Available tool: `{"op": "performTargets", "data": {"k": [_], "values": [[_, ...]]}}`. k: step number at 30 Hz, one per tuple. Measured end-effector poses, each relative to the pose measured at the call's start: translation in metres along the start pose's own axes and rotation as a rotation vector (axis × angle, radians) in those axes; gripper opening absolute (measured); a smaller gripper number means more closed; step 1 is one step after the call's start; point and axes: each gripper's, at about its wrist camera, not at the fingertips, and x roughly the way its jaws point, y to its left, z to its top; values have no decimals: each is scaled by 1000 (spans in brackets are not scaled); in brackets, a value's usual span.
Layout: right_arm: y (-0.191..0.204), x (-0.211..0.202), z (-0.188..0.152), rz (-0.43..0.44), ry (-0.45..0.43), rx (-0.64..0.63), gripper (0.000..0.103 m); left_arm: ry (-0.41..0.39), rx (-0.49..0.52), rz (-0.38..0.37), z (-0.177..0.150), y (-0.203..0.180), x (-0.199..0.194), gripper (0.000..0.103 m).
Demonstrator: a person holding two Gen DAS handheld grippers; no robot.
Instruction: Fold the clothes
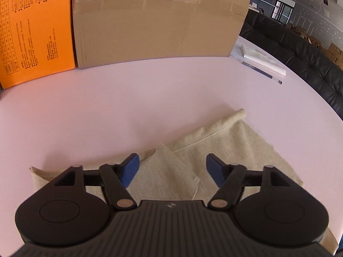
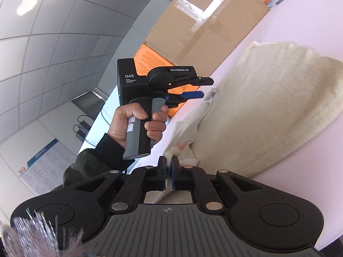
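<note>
Nearest the lens, your right gripper [image 2: 168, 168] has its blue pads pressed together on a bunched edge of the cream garment [image 2: 268, 105], at the end closest to you. The garment lies on the pale table [image 1: 107, 107], part folded, a flap doubled over near the left gripper [image 1: 170, 167]. That gripper's fingers [image 1: 129, 168] stand wide apart above the cloth with nothing between them; whether they touch it cannot be judged from this angle.

At the table's far edge a brown cardboard box [image 1: 158, 21] stands beside an orange box [image 1: 34, 27]. A pen [image 1: 261, 72] and a white booklet [image 1: 261, 59] lie to the right. A black sofa [image 1: 300, 49] runs behind the table.

Your left hand [image 2: 137, 126] grips the handle upright, in a dark sleeve, off the table's near side.
</note>
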Motion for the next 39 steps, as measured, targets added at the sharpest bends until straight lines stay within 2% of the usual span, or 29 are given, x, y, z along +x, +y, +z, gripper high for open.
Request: {"op": "performTargets", "data": {"k": [5,6,9,11,16,18,20,23,25,28,32,37,39], "values": [[-2,-2,-6,-20,-15,-42,7,-51,75,5,-7,-8,-16,78],[-3,0,-7,-23,-15,-45,7,-68,78,9,-8,-7,-24,81],[-2,0,-9,-33,-19,-65,7,-129,68,25,-19,8,-61,83],[0,-5,-8,-53,-46,-84,12,-153,43,45,-32,23,-87,84],[10,-24,-7,-143,-138,-199,53,-165,-80,101,-98,72,-160,84],[13,-36,-10,-207,-187,-267,62,-184,-135,122,-129,86,-188,85],[16,-44,-13,-266,-223,-327,64,-232,-195,137,-165,93,-216,85],[22,-39,-20,-295,-208,-445,70,-288,-260,150,-207,90,-241,88],[32,-28,-24,-280,-191,-529,71,-306,-240,152,-225,76,-241,88],[53,-11,-22,-189,-151,-604,77,-339,-191,143,-243,54,-238,88],[78,6,-13,-75,-96,-660,79,-353,-160,138,-253,32,-226,88],[105,31,28,9,36,-689,83,-395,-96,85,-250,20,-230,88],[111,52,54,30,103,-647,83,-410,-73,38,-245,12,-229,97]]}}
